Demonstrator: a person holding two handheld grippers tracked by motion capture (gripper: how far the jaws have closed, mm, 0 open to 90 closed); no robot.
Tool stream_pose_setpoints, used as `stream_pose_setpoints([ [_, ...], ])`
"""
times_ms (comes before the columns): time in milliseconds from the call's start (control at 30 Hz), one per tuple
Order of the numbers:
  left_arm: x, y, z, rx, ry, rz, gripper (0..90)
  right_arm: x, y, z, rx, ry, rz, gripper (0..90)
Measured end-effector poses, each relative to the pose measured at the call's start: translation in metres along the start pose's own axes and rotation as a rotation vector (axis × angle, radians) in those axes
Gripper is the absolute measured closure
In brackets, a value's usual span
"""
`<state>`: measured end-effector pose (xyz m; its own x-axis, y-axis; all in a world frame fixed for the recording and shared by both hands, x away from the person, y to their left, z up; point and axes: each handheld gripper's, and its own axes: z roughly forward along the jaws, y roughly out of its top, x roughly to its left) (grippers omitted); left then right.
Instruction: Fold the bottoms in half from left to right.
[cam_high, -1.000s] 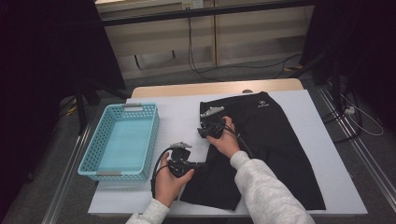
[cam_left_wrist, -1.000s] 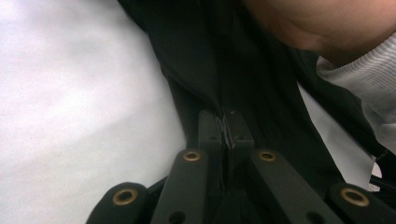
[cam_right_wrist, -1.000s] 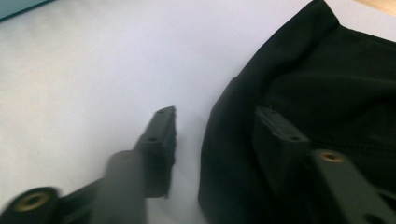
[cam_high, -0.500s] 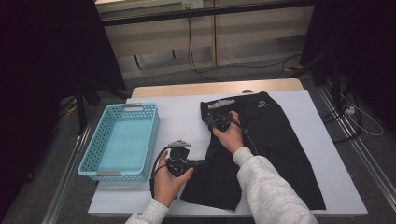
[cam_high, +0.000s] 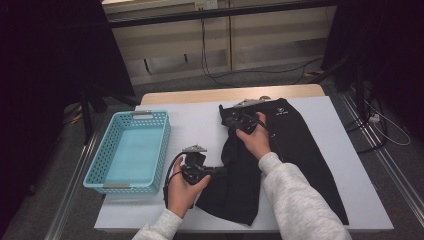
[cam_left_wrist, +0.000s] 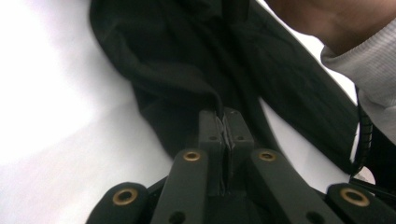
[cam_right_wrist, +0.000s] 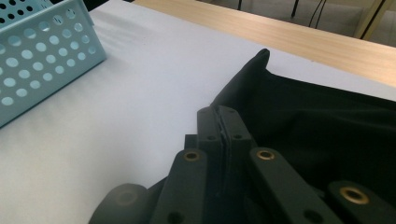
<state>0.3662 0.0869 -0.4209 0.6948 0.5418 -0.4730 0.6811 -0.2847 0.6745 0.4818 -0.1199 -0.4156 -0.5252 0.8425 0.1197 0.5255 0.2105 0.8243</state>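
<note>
Left of black shorts (cam_high: 295, 150): blue basket (cam_high: 100, 172), nothing inside.

Table (cam_high: 200, 125): white top, wooden strip along far edge. On it: light blue perforated basket (cam_high: 131, 152) at left; black garment (cam_high: 295, 150) spread over the right half, partly bunched.

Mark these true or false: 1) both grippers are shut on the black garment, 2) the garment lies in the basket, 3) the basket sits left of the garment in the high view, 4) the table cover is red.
1) True: the left gripper and the right gripper each pinch an edge of the black garment.
2) False: it lies on the table cover; the blue basket holds nothing.
3) True.
4) False: it is white.
</note>
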Motion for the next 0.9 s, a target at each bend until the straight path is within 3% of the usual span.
stream_pose_setpoints([
  [167,-0.022,0.019,0.013,-0.019,-0.073,0.041,88.4,-0.014,0.005,-0.021,-0.019,-0.013,-0.006,88.6],
  [300,-0.047,0.036,0.032,-0.022,-0.173,0.091,87.7,-0.042,0.009,-0.057,-0.046,-0.045,0.005,88.6],
  [333,-0.052,0.039,0.035,-0.035,-0.176,0.108,84.6,-0.052,0.009,-0.068,-0.058,-0.062,0.011,88.7],
  [400,-0.055,0.043,0.033,-0.03,-0.173,0.107,65.7,-0.076,0.011,-0.094,-0.071,-0.118,0.021,88.8],
  [467,-0.05,0.044,0.027,-0.039,-0.128,0.108,57.3,-0.106,0.01,-0.117,-0.06,-0.258,0.038,88.6],
  [500,-0.043,0.044,0.024,-0.034,-0.099,0.111,50.9,-0.119,0.008,-0.124,-0.074,-0.28,0.06,84.7],
  [533,-0.036,0.043,0.022,-0.039,-0.073,0.098,45.6,-0.129,0.004,-0.126,-0.073,-0.288,0.083,71.6],
  [567,-0.029,0.042,0.021,-0.04,-0.041,0.102,41.9,-0.136,-0.001,-0.125,-0.04,-0.334,0.085,60.7],
  [600,-0.022,0.039,0.02,-0.036,-0.018,0.099,38.8,-0.138,-0.005,-0.123,-0.018,-0.354,0.089,58.3],
  [667,-0.01,0.034,0.02,-0.013,0.016,0.094,35.2,-0.134,-0.017,-0.118,-0.042,-0.306,0.117,56.1],
  [733,0.002,0.028,0.019,0.016,0.065,0.118,31.8,-0.123,-0.025,-0.112,-0.008,-0.305,0.067,49.5],
  [800,0.012,0.023,0.015,0.029,0.107,0.132,28.4,-0.112,-0.032,-0.111,0.001,-0.259,0.059,46.7],
  [900,0.025,0.018,0.009,0.038,0.127,0.117,25.9,-0.095,-0.043,-0.114,0.042,-0.214,0.005,41.9],
])
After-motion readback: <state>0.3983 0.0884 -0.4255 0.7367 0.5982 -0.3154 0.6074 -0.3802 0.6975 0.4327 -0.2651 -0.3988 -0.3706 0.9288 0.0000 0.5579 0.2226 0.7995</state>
